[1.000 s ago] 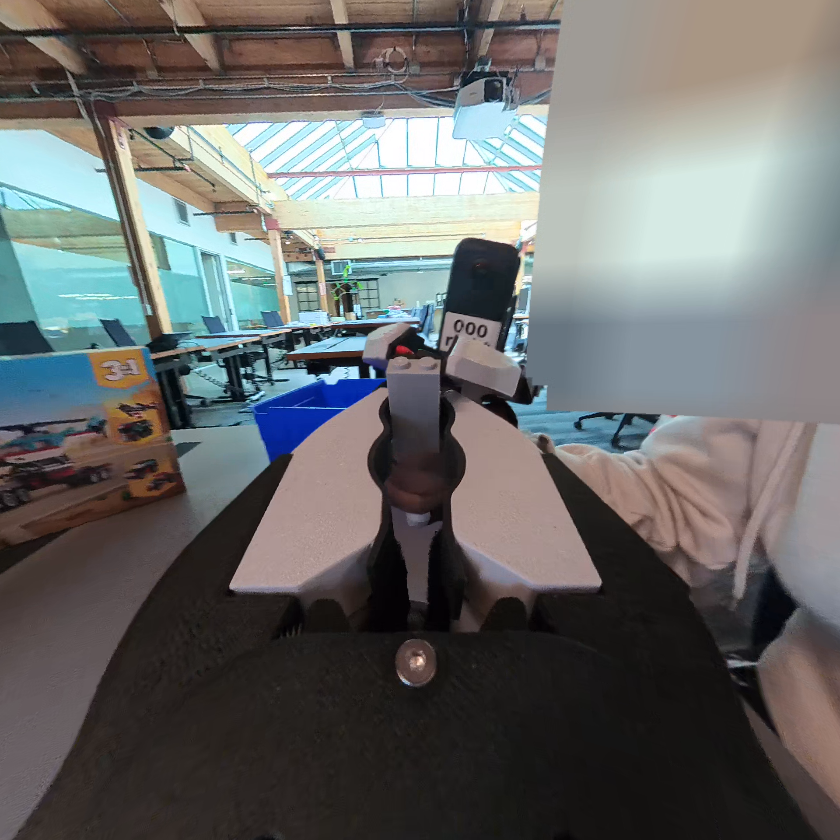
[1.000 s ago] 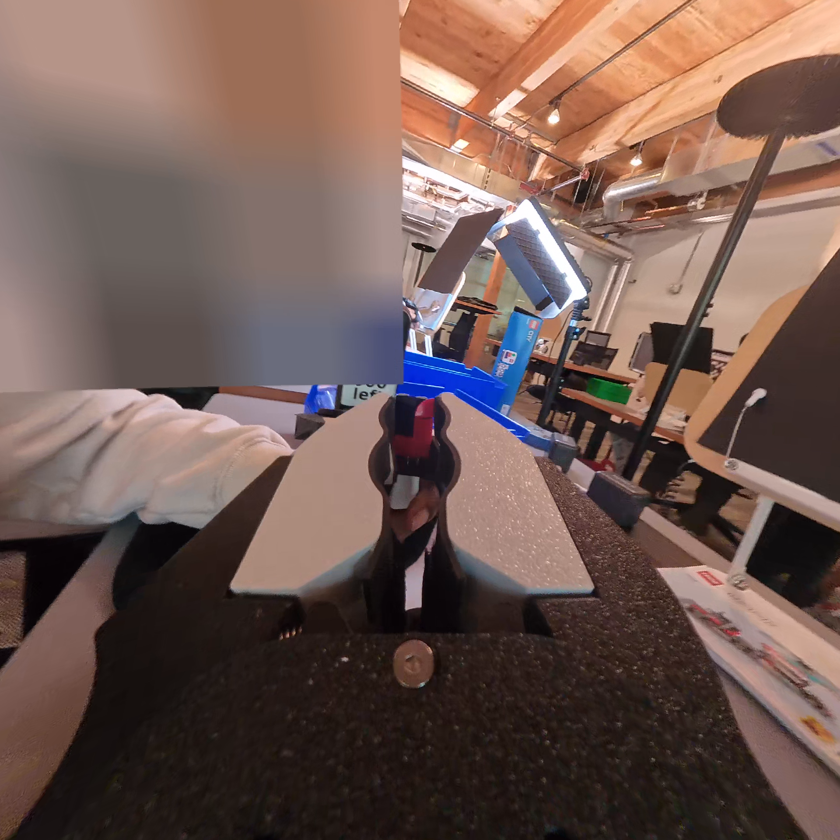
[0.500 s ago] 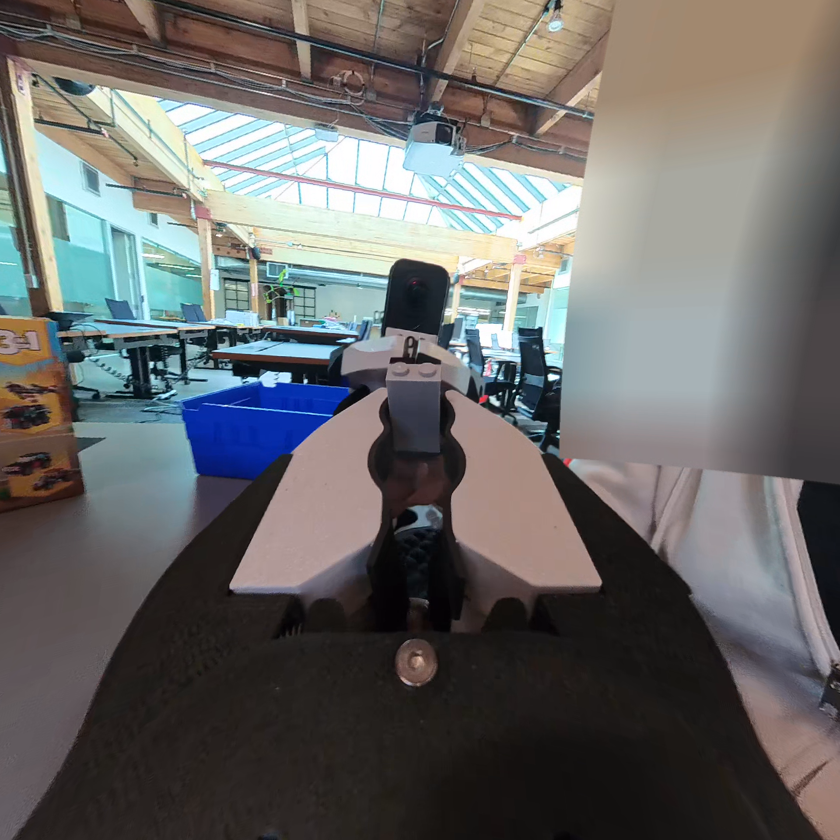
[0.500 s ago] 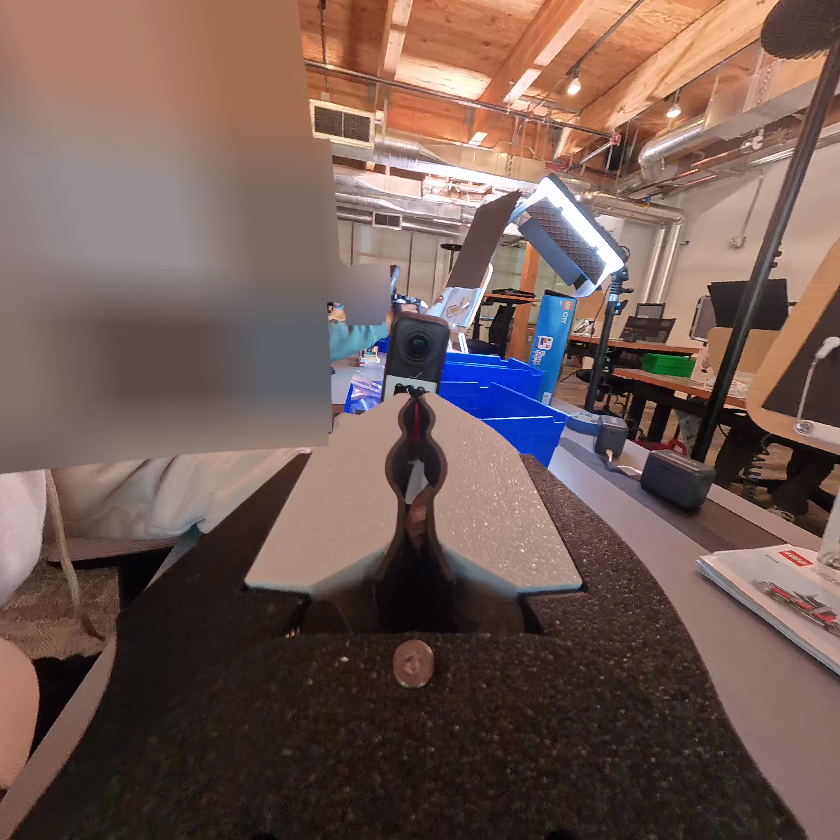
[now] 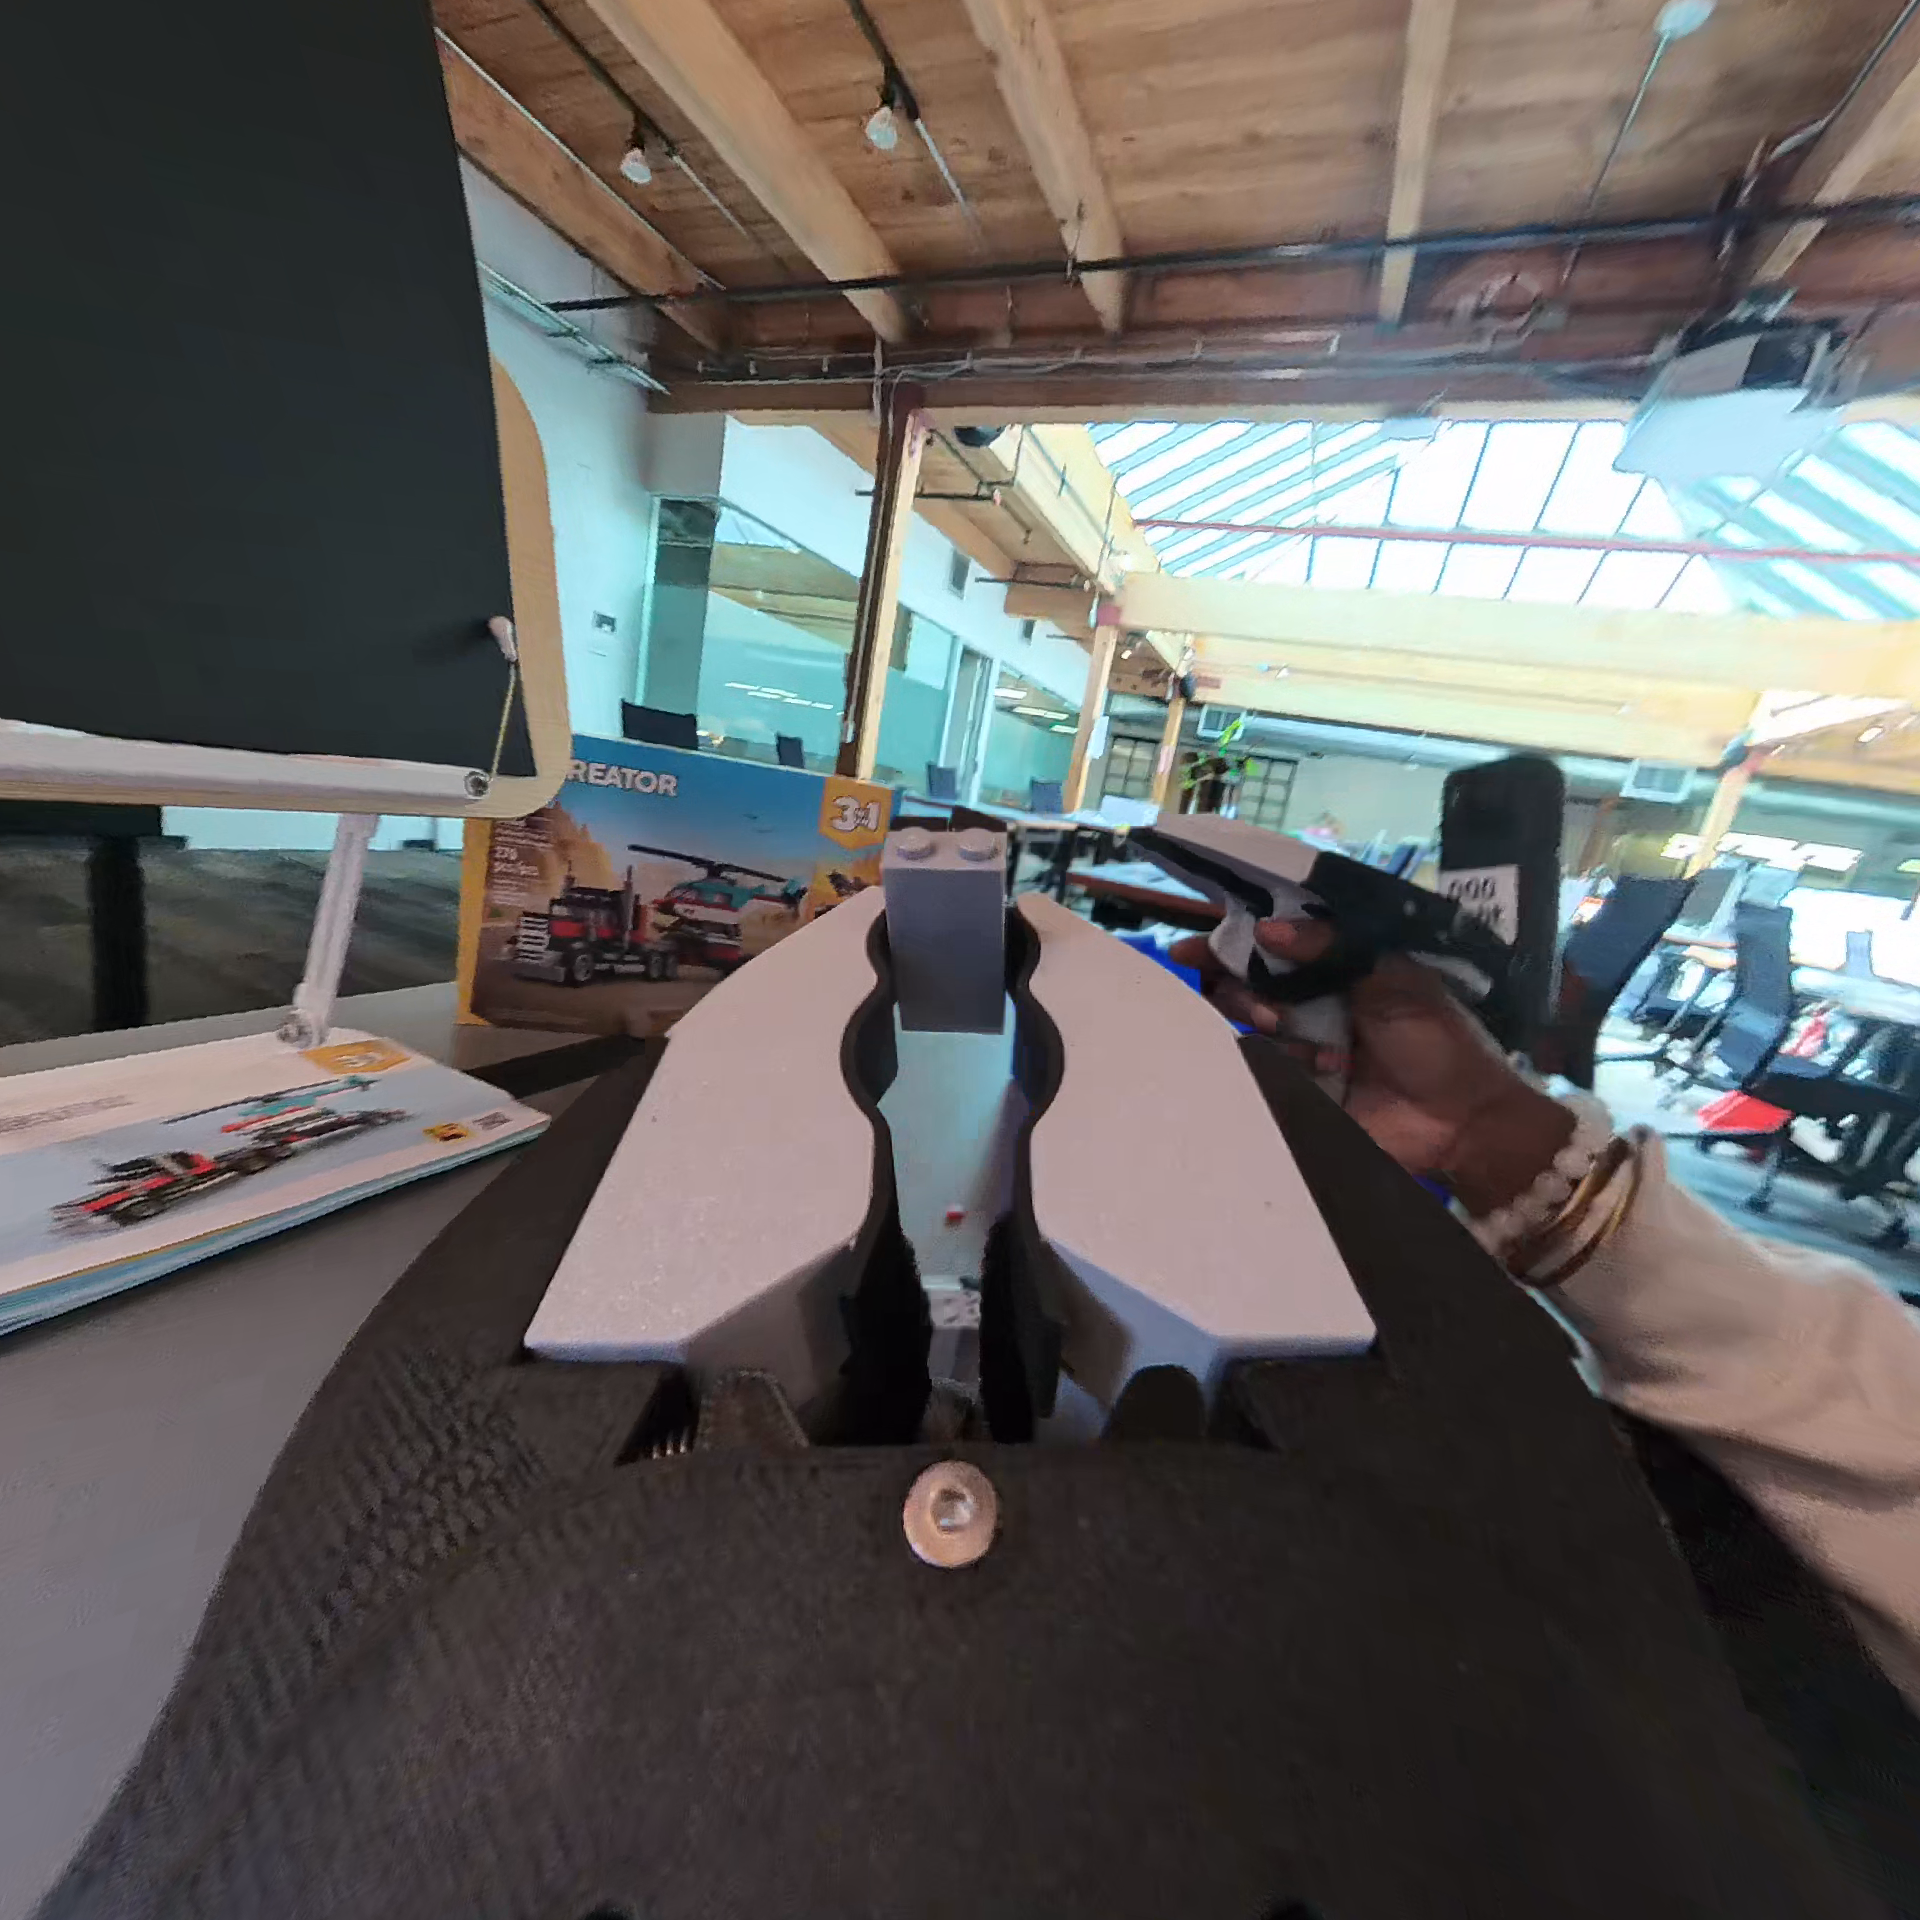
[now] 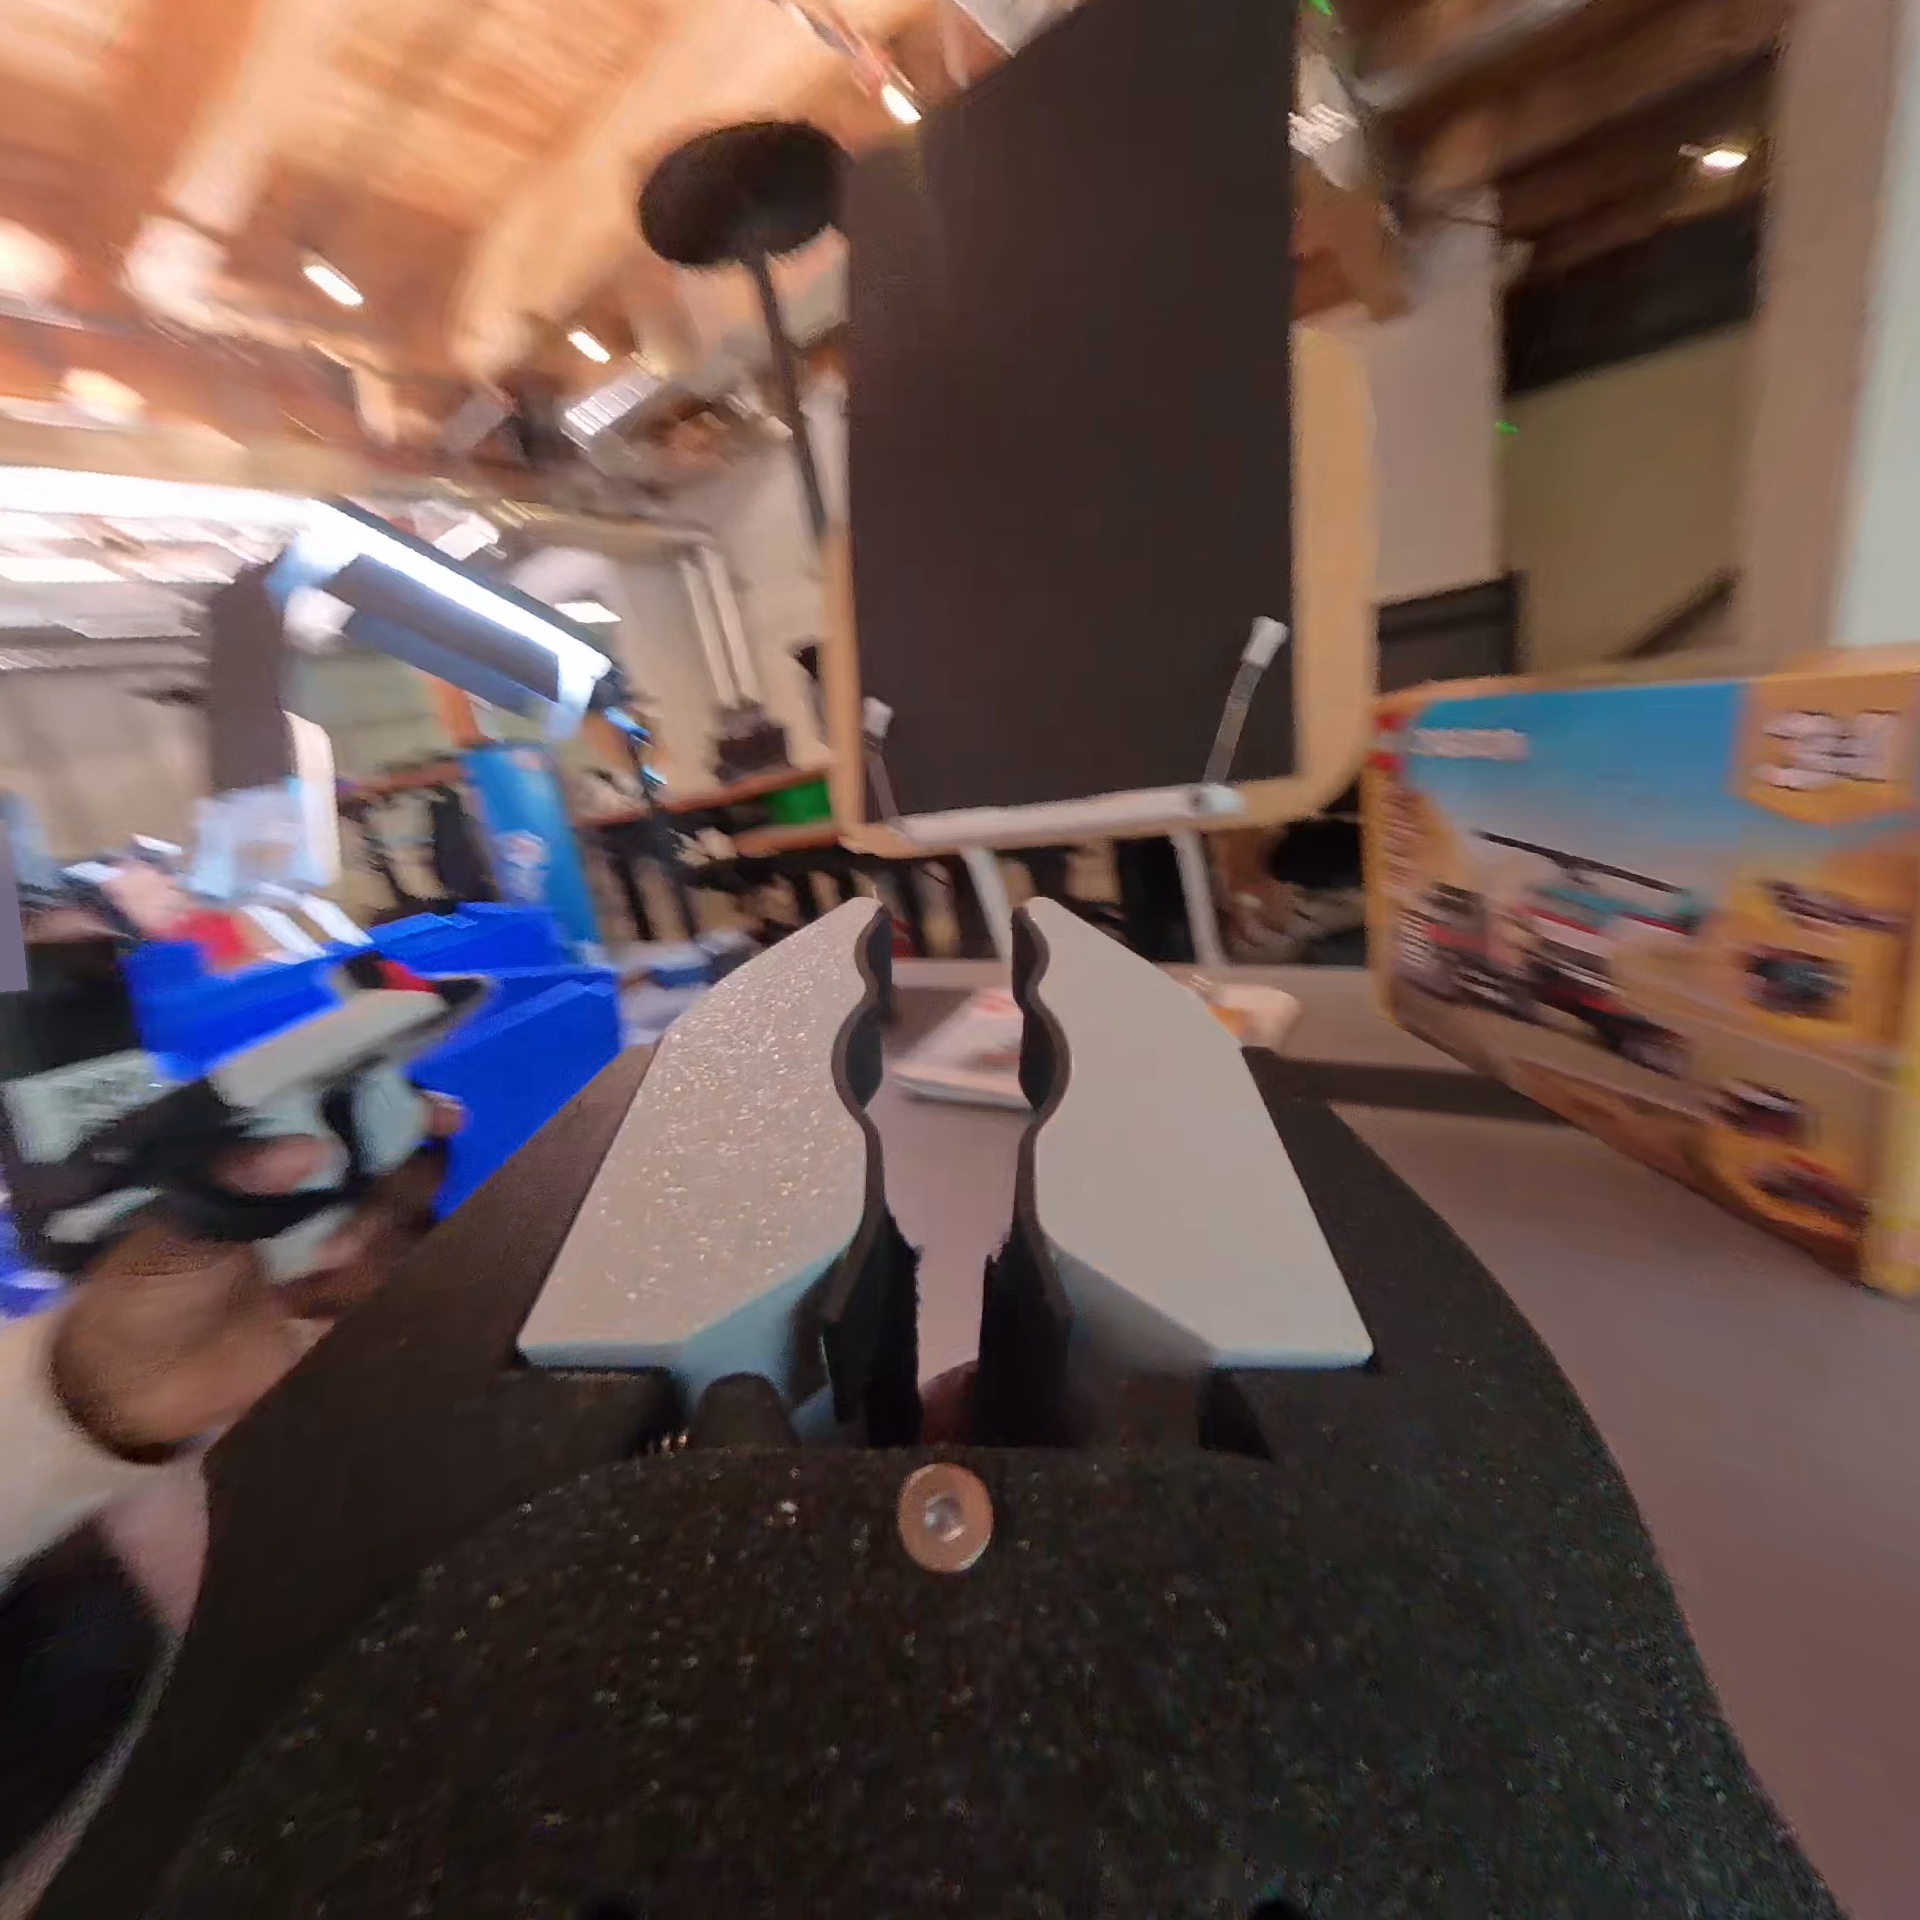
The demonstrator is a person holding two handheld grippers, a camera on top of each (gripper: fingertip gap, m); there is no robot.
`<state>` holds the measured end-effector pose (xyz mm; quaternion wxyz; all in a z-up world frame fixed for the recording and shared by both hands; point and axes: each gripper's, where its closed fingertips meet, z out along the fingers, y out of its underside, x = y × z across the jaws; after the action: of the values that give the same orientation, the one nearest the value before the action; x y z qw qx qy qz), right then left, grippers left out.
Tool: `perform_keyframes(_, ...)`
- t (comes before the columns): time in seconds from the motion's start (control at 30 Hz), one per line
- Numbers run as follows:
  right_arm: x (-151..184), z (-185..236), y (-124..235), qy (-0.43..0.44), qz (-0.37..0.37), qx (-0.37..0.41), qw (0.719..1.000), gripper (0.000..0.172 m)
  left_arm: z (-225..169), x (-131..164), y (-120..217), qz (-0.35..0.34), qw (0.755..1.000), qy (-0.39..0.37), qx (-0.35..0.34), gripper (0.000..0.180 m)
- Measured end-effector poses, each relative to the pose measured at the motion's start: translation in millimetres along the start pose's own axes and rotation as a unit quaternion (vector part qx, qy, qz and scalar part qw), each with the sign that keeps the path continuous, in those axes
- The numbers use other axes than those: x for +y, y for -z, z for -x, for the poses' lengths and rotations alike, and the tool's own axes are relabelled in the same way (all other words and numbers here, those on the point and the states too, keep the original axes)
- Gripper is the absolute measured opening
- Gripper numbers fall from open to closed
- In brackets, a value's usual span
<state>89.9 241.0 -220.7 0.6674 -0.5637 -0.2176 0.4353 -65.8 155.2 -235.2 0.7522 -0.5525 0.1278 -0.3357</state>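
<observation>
My left gripper (image 5: 948, 906) is shut on a tall grey two-stud brick (image 5: 943, 961), which stands upright between its pads and pokes out past the fingertips. My right gripper (image 6: 948, 920) is open with nothing between its pads, and the grey table (image 6: 1507, 1299) shows through the gap. In the left wrist view the right gripper (image 5: 1236, 868) is held in a hand (image 5: 1403, 1070) just to the right of the brick. In the right wrist view the left gripper (image 6: 343, 1029) shows blurred at the left, with a bit of red at its tip.
A toy set box (image 5: 665, 883) (image 6: 1662, 935) stands on the table. An instruction booklet (image 5: 239, 1143) (image 6: 966, 1049) lies under a black board on a white stand (image 5: 239, 364) (image 6: 1070, 416). Blue bins (image 6: 499, 997) stand at the left. The gap from one gripper's tips to the other's is roughly 20 cm.
My right gripper held a small red piece a second ago, then closed down narrow, and now stands open and empty. Both views swung towards the box and board. The left grip on the grey brick is unchanged.
</observation>
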Motion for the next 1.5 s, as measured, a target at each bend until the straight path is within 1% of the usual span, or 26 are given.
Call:
perform_keyframes(0.07,15.0,-25.0,2.3,0.038,0.061,0.055,0.996,0.029,-2.6,7.6,-2.4,0.017,0.999,-0.027,-0.003,0.018)
perform_keyframes(0.1,27.8,-35.6,2.9,0.052,0.105,0.074,0.990,0.033,-4.8,10.5,-3.6,0.024,0.999,-0.038,-0.002,0.018)
perform_keyframes(0.17,65.1,-49.8,5.4,0.056,0.220,0.083,0.970,0.046,-10.1,14.3,-5.5,0.032,0.998,-0.055,0.005,0.018)
perform_keyframes(0.2,87.2,-56.9,9.1,0.052,0.284,0.087,0.954,0.053,-12.4,15.8,-6.1,0.035,0.998,-0.060,0.009,0.018)
perform_keyframes(0.23,107.9,-67.0,14.4,0.054,0.338,0.100,0.934,0.055,-14.2,17.4,-6.7,0.038,0.997,-0.063,0.012,0.018)
perform_keyframes(0.27,125.4,-78.7,19.8,0.065,0.377,0.117,0.917,0.051,-15.8,19.0,-7.4,0.042,0.997,-0.066,0.015,0.018)
perform_keyframes(0.33,153.4,-92.7,26.8,0.086,0.428,0.119,0.892,0.044,-17.5,22.2,-8.2,0.051,0.996,-0.068,0.019,0.018)
perform_keyframes(0.4,171.3,-91.8,27.0,0.080,0.454,0.085,0.883,0.039,-18.0,23.0,-8.3,0.053,0.996,-0.070,0.020,0.018)
perform_keyframes(0.47,179.0,-86.7,22.7,0.080,0.454,0.048,0.886,0.038,-18.0,22.5,-8.2,0.053,0.996,-0.068,0.021,0.018)
perform_keyframes(0.5,181.1,-85.5,23.1,0.080,0.462,0.040,0.882,0.037,-17.6,22.2,-8.2,0.052,0.996,-0.066,0.020,0.018)
perform_keyframes(0.7,184.5,-85.3,20.2,0.110,0.471,0.029,0.875,0.031,-15.2,25.2,-8.3,0.059,0.996,-0.058,0.021,0.018)
perform_keyframes(0.8,185.8,-82.1,19.0,0.109,0.473,0.017,0.874,0.022,-15.3,28.5,-8.8,0.066,0.996,-0.061,0.022,0.018)
perform_keyframes(0.87,186.4,-80.7,19.1,0.112,0.473,0.014,0.874,0.008,-15.5,30.0,-9.1,0.069,0.995,-0.064,0.023,0.018)
perform_keyframes(1.0,185.2,-80.4,19.4,0.128,0.471,0.011,0.873,0.007,-15.8,32.2,-9.4,0.074,0.995,-0.061,0.025,0.018)
perform_keyframes(1.1,165.0,-77.1,10.6,0.146,0.424,0.019,0.893,0.007,-15.8,32.4,-9.5,0.075,0.995,-0.061,0.025,0.018)
perform_keyframes(1.17,142.1,-69.5,3.2,0.152,0.379,0.022,0.913,0.007,-15.4,32.3,-9.5,0.075,0.995,-0.061,0.025,0.018)
perform_keyframes(1.3,82.6,-48.1,0.4,0.201,0.295,0.037,0.934,0.007,-14.2,33.6,-9.4,0.078,0.995,-0.059,0.024,0.018)
perform_keyframes(1.37,52.5,-37.5,2.5,0.203,0.243,0.043,0.947,0.007,-13.1,34.5,-9.2,0.079,0.995,-0.062,0.022,0.018)
perform_keyframes(1.43,28.4,-34.5,8.4,0.204,0.216,0.050,0.953,0.007,-11.9,36.4,-9.0,0.082,0.995,-0.063,0.019,0.018)
perform_keyframes(1.5,4.6,-40.2,20.0,0.213,0.210,0.067,0.952,0.007,-10.9,38.9,-8.7,0.085,0.994,-0.062,0.017,0.018)
